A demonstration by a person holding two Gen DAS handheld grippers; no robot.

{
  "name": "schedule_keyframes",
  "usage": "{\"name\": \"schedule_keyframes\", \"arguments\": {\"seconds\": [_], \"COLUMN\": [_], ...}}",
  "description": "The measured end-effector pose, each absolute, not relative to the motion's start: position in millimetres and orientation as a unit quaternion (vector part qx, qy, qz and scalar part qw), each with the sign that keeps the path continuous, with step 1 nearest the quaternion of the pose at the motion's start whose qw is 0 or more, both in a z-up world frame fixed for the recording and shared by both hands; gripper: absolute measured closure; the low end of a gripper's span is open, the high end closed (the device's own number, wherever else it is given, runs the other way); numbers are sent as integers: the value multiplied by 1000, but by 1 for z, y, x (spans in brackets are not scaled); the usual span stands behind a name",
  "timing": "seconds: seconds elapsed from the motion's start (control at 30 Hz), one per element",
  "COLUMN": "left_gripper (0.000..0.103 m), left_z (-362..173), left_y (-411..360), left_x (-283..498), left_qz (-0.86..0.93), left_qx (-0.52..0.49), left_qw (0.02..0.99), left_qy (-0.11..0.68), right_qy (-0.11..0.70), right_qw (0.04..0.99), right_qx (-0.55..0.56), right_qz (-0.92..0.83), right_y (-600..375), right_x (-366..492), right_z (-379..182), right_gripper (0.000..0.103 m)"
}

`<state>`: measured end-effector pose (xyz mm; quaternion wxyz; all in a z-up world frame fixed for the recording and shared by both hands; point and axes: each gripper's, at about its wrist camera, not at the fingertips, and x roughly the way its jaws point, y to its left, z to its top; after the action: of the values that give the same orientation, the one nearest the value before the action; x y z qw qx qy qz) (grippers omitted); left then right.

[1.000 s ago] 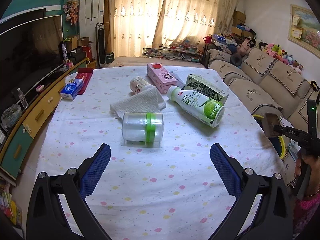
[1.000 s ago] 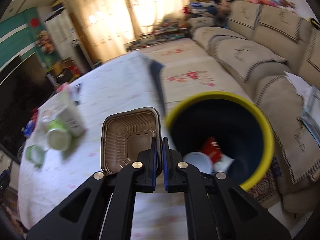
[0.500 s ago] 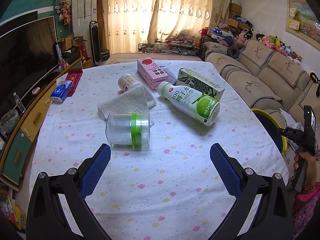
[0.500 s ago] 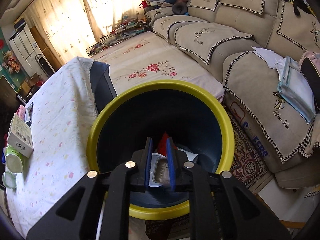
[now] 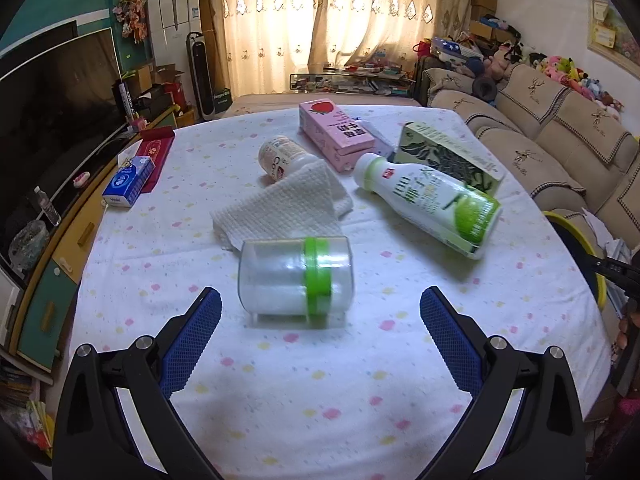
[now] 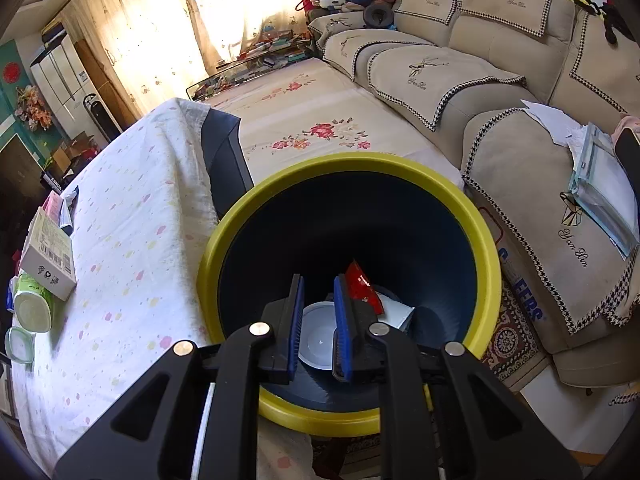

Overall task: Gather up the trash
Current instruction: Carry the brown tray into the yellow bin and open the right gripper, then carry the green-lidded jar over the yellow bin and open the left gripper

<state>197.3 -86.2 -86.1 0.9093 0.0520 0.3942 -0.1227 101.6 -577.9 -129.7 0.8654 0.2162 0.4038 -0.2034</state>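
On the dotted tablecloth, left to right, lie a blue tissue pack, a white towel, a clear jar with a green band, a pink strawberry-milk carton and a green-and-white drink bottle. The left gripper stands wide open and empty, nearer the jar than before. Beside the table, the yellow-rimmed bin contains a white lid and a red wrapper. The right gripper, narrowly parted after just opening, holds nothing; the brown tray gripped earlier is gone.
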Motion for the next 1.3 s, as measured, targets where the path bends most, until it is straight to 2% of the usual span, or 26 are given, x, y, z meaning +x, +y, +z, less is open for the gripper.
{"name": "schedule_keyframes", "arguments": {"seconds": [0.4,0.6,0.67,0.93,1.3], "left_gripper": [7,22,33,33,33], "left_z": [-114,-123,-123,-108,-48], "left_y": [-76,-69,-70,-74,-122], "left_x": [241,251,250,226,162], "left_qz": [-109,-118,-125,-120,-194], "left_qx": [58,42,41,56,69], "left_qw": [896,890,890,895,904], "left_qy": [426,438,437,426,375], "right_qy": [412,412,413,406,388], "right_qw": [864,865,864,868,872], "right_qx": [212,212,212,215,224], "right_qz": [-195,-194,-193,-189,-198], "right_y": [-574,-574,-574,-574,-585], "right_x": [109,112,111,107,89], "right_z": [-135,-137,-137,-135,-128], "right_gripper": [88,88,88,88,88]}}
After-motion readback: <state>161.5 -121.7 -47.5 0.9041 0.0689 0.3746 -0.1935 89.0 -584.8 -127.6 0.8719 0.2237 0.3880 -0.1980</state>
